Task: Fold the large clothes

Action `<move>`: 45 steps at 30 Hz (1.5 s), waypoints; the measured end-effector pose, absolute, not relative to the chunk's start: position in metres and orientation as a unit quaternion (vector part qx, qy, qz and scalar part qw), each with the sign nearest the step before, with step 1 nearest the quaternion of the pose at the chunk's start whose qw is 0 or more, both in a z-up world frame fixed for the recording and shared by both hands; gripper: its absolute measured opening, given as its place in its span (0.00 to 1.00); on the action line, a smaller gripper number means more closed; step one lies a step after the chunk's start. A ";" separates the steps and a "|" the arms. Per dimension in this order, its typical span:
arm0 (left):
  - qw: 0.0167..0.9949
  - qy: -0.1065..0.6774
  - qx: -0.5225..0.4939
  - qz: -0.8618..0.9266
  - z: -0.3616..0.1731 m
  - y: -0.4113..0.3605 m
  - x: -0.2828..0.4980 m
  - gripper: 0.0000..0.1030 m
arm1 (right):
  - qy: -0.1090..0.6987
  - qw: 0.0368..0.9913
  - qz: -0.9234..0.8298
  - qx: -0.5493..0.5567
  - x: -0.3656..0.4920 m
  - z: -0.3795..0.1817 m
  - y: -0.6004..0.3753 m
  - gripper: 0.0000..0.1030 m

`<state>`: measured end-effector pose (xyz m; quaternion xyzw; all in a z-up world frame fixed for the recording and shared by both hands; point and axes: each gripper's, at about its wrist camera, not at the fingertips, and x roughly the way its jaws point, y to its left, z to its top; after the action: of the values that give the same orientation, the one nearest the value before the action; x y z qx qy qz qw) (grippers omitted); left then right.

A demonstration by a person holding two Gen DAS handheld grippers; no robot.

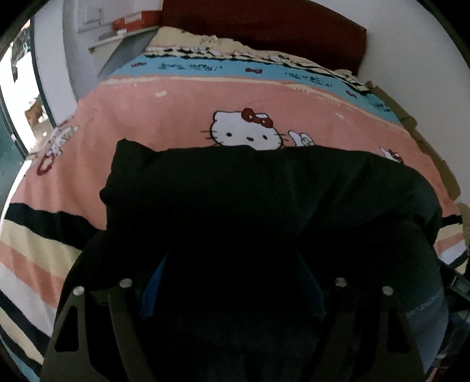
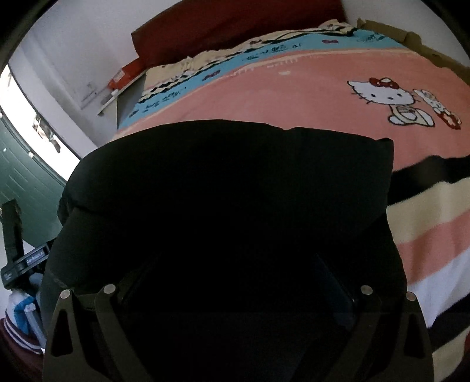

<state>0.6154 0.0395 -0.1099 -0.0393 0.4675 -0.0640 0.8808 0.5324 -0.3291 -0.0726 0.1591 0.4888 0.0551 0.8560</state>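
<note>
A large black garment [image 1: 249, 188] lies on the pink Hello Kitty blanket [image 1: 164, 117] on the bed. It also fills the middle of the right wrist view [image 2: 229, 182]. My left gripper [image 1: 232, 282] is over its near edge; the blue-padded fingers [image 1: 151, 293] stand wide apart, with black cloth between and in front of them. My right gripper [image 2: 235, 293] is likewise over the near edge, with its fingers [image 2: 337, 288] wide apart and dark against the cloth. Whether cloth is pinched is hidden in the dark.
The blanket [image 2: 308, 88] covers the bed up to a dark red headboard [image 1: 264, 23]. A white shelf with an orange box [image 1: 129, 22] stands at the far left. Cardboard [image 1: 426, 147] lines the bed's right side. The other gripper's body [image 2: 17, 258] shows at the left.
</note>
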 end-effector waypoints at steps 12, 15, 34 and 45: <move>0.902 0.427 -0.033 -0.045 -0.104 0.046 0.576 0.77 | 0.477 0.864 0.044 0.155 0.518 -0.073 -0.334 0.95; 0.908 0.418 -0.006 -0.016 -0.096 0.048 0.562 0.77 | 0.480 0.864 0.022 0.150 0.512 -0.068 -0.344 0.95; 0.936 0.350 0.028 0.030 -0.098 0.066 0.495 0.77 | 0.430 0.895 0.039 0.115 0.448 -0.045 -0.329 0.95; 0.936 0.349 0.026 0.039 -0.094 0.070 0.485 0.77 | 0.432 0.892 -0.010 0.129 0.429 -0.046 -0.361 0.95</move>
<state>0.4845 0.0704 -0.0944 0.0260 0.3491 0.0392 0.9359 0.4294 -0.3609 -0.0462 0.1295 0.4322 -0.0104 0.8924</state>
